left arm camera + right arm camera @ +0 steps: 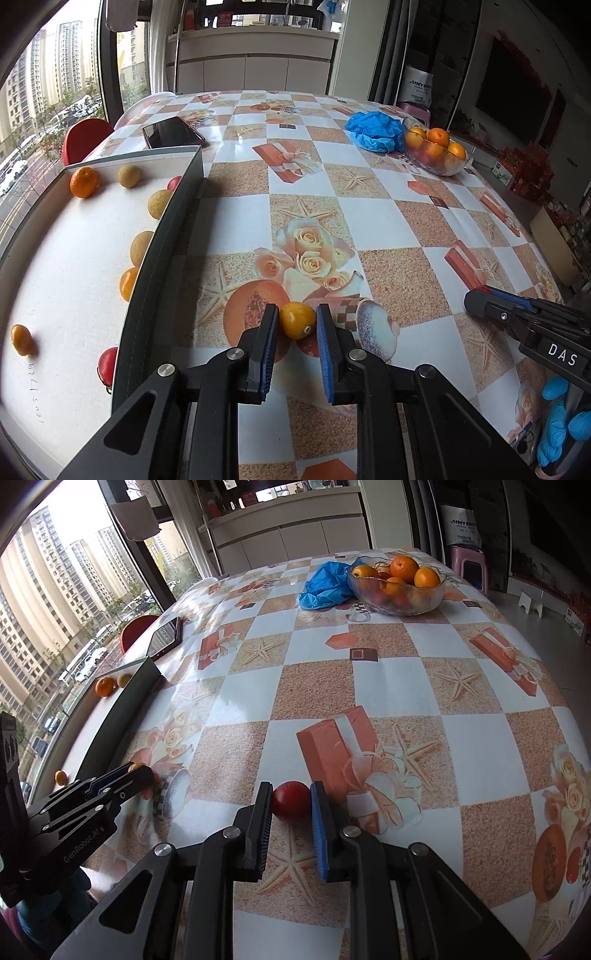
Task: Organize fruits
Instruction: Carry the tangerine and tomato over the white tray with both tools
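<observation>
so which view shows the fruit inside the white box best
The left wrist view. It looks down into the white box, showing orange, tan and red fruits spread across its floor. In the right wrist view the dark box wall hides most of the inside; only a few fruits show.

A big window [74, 602] lets in soft grey daylight, and tall buildings [33, 602] and parked cars show outside it. The surface [369, 221] wears a shiny cloth with checks, starfish and roses. Past its far end stand white cupboards [251, 74] with a shelf of small things on top. A red chair back [83, 138] peeks up by the window. A pink stool [467, 559] sits on the floor near dark curtains [424, 513].
</observation>
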Motion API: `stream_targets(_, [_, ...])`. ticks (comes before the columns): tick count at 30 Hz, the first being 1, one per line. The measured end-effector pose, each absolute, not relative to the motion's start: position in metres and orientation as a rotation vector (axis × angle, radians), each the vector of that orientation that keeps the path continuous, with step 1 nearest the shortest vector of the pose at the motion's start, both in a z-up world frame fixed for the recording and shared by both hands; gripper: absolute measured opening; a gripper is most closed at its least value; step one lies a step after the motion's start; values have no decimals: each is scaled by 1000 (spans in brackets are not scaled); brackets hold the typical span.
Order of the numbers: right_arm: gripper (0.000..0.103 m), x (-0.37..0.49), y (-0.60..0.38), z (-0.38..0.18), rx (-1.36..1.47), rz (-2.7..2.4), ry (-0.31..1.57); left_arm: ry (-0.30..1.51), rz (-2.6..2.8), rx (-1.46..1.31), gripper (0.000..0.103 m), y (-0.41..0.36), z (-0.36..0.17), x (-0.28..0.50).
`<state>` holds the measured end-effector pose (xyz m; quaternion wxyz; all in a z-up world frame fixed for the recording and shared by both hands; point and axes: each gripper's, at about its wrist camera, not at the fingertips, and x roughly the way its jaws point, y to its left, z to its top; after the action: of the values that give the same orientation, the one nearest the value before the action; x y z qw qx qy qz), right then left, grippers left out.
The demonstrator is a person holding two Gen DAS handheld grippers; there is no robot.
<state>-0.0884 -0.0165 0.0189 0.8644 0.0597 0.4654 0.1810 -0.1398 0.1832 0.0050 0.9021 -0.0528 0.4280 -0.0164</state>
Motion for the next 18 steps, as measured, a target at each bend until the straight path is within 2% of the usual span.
stream_targets(9, [22, -93, -15, 28, 129, 392, 962, 886, -55, -136, 21, 187, 10, -146])
stream_targets(18, [22, -98, 6, 44, 114, 420, 947, 818, -63, -184, 21, 206, 44, -165])
